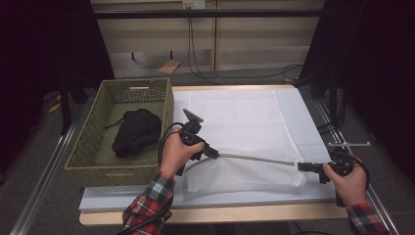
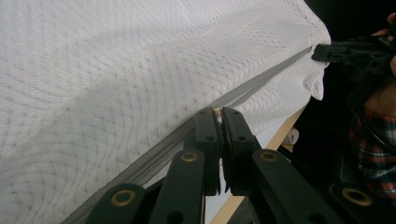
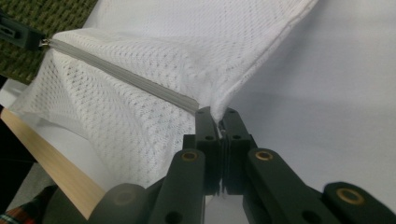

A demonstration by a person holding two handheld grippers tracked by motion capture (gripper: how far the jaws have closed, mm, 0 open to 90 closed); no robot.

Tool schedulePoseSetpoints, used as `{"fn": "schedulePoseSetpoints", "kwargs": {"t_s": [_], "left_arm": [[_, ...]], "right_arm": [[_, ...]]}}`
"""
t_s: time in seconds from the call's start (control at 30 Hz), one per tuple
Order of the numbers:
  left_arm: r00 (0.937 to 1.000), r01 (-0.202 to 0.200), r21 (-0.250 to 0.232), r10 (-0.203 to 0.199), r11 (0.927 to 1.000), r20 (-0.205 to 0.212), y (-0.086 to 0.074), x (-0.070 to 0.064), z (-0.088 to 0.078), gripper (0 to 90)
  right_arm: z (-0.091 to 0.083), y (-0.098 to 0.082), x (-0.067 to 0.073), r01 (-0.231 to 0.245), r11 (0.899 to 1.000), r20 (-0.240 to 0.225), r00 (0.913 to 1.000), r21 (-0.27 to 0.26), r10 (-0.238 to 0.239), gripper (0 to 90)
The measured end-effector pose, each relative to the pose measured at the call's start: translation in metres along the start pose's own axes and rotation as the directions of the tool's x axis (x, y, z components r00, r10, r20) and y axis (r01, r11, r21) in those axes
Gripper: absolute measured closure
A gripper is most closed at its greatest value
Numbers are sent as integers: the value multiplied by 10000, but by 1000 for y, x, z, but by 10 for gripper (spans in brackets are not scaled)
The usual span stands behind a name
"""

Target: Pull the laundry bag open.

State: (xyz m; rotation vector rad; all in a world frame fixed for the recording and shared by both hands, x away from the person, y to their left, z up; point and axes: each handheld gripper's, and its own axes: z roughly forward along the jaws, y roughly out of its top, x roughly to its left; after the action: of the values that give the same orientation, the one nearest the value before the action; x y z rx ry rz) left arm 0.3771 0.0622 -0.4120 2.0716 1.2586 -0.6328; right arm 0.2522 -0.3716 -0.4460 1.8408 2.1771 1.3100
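Stretching taut between the 2 sets of tongs, the grey zipper [image 1: 257,159] runs along the near edge of a white mesh laundry bag [image 1: 235,129], and everything else is placed from that zipper. At its left end the left tongs [image 1: 214,153] are clenched on the small metal slider [image 2: 216,111]; at its right end the right tongs [image 1: 302,166] are clenched on the bag's corner fabric [image 3: 219,109], right where the zipper tape stops. Below the zipper, the bag's front panel sags to the tabletop [image 1: 313,142] near its wooden front edge [image 1: 220,214]; beyond the zipper, the rest of the bag lies flat on the pale sheet covering the tabletop.

I judge the bag very light, soft and floppy: the open-weave netting folds wherever it is not pulled, and it could snag or stretch if tugged hard. It has no stiffness of its own, so the zipper travels only while the far corner is held against the pull. The best holds are the 2 already taken, the slider and the reinforced seam corner, not the loose netting.

Left of the zipper and farther back stands a woven green basket [image 1: 88,142] with a crumpled black garment [image 1: 137,131] inside.
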Motion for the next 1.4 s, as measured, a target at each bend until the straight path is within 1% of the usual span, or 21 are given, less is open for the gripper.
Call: {"fn": "schedulePoseSetpoints", "kwargs": {"t_s": [0.07,0.1,0.2,0.23,0.27,0.33,0.37,0.43,0.47,0.5,0.53,0.57,0.7,0.73,0.8,1.03,1.2,1.27,1.33,1.37,1.4], "left_arm": [[10000,7,-41,-6,10000,73,0,0,-2,867],[9999,50,-73,-49,10000,152,-1,0,-2,867],[9999,9,-80,-8,10000,112,-1,1,-3,867],[9999,75,-144,-76,9999,-118,-1,1,-4,867],[9997,85,-194,-90,9998,-245,-1,1,-5,867],[9997,100,-218,-104,9997,-205,-1,2,-6,867],[10000,87,-178,-86,9998,45,-1,4,-9,867],[9999,84,-232,-82,9997,88,-1,4,-10,867],[9999,141,-301,-141,9994,-5,-1,3,-9,867],[9999,136,-239,-138,9996,-46,-1,4,-10,867],[9999,136,-269,-135,9995,39,-1,5,-11,867],[10000,73,-264,-74,9996,-55,-1,6,-12,867],[9999,104,-249,-105,9996,-38,-1,7,-13,867],[9998,201,-387,-203,9990,-58,-2,7,-13,867],[9999,111,-393,-116,9992,-115,-1,8,-16,867],[9997,249,-524,-252,9983,-53,-3,9,-22,867],[9994,328,-444,-331,9985,-60,-3,9,-22,866],[9997,251,-447,-254,9987,-57,-3,10,-23,867],[9995,319,-458,-321,9984,-41,-3,9,-23,866],[9993,358,-413,-354,9985,106,-3,10,-24,866],[9996,291,-400,-290,9988,24,-3,11,-25,867]], "right_arm": [[0,0,0,29,10000,82,10000,18,-29,887],[0,0,0,-3,10000,31,10000,-2,3,887],[0,0,0,15,10000,14,10000,-14,-15,887],[0,1,0,54,10000,86,9999,6,-54,887],[0,1,0,38,10000,85,10000,-28,-38,887],[0,1,0,58,10000,46,10000,-46,-58,887],[-1,1,0,58,10000,101,9999,-48,-58,887],[0,1,0,62,10000,78,10000,-53,-62,887],[0,1,0,72,10000,65,10000,-15,-72,887],[0,1,0,71,10000,77,9999,-25,-71,887],[0,1,0,79,10000,135,9999,-12,-78,887],[0,0,0,14,10000,95,10000,-58,-13,887],[-1,0,-1,19,10000,84,10000,-54,-19,887],[-1,0,-1,4,10000,120,9999,-59,-3,887],[-1,0,-1,22,10000,122,9999,-59,-21,887],[-2,0,-3,23,10000,169,9999,-86,-22,887],[-2,0,-3,-15,10000,153,9999,-96,17,887],[-2,0,-3,-8,9999,120,9999,-106,9,887],[-3,0,-3,-37,9999,157,9999,-97,39,887],[-3,0,-3,-25,9999,138,9999,-149,27,887],[-3,0,-4,-31,9999,128,9999,-139,33,887]]}}
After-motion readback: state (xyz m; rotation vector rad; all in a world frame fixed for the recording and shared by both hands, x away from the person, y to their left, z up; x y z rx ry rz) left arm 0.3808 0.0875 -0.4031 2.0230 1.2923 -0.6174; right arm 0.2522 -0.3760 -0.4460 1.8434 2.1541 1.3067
